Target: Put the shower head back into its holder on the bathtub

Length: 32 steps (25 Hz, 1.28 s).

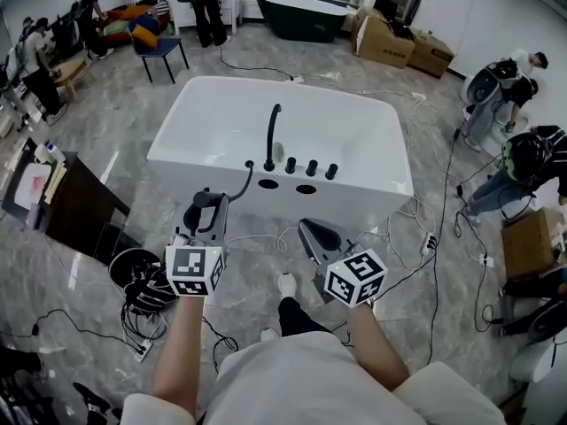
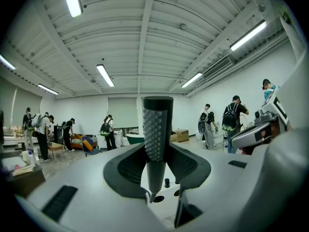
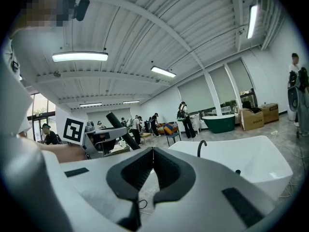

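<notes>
The black shower head (image 2: 155, 129) stands upright between the jaws of my left gripper (image 2: 155, 151), which is shut on its handle. From above, the left gripper (image 1: 205, 215) hovers just in front of the white bathtub (image 1: 204, 91), and the shower head (image 1: 202, 204) trails a black hose (image 1: 244, 181) to the tub's near deck. Two dark oval openings (image 1: 267, 184) lie on that deck below the black spout (image 1: 273, 131) and the knobs (image 1: 310, 166). My right gripper (image 1: 312, 233) is shut with nothing in it, to the right of the left one. In the right gripper view its jaws (image 3: 152, 150) meet at the tips.
Cables (image 1: 425, 237) trail over the floor right of the tub and a tangle lies at the left (image 1: 142, 290). A dark cabinet (image 1: 80, 204) stands at the left. A dark green tub (image 1: 301, 16), cardboard boxes (image 1: 390, 41) and several people are farther off.
</notes>
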Each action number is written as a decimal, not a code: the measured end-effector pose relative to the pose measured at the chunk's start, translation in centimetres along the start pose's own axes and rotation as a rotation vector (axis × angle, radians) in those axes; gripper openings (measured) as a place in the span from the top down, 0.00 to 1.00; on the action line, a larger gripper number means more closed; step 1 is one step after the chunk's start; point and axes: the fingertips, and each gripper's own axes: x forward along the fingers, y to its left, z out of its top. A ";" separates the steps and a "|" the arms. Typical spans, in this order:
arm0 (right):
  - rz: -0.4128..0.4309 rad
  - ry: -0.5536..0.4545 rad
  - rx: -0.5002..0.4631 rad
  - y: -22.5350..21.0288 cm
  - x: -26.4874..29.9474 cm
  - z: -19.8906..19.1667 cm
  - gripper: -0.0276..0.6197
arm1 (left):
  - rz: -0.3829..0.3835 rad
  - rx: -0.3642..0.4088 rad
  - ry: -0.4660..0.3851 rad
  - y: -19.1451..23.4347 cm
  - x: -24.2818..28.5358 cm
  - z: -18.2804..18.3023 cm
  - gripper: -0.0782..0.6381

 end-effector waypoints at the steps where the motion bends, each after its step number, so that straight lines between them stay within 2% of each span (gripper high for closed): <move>1: 0.004 0.001 -0.001 -0.3 0.5 0.1 0.93 | 0.001 0.004 -0.002 0.3 0.5 0.2 0.70; 16: 0.068 0.025 0.018 -8.9 9.4 2.9 0.93 | 0.028 0.040 -0.069 3.7 11.9 5.0 0.70; 32: 0.157 0.059 0.033 -17.0 16.5 4.4 0.93 | 0.109 0.016 -0.004 5.1 20.4 2.8 0.70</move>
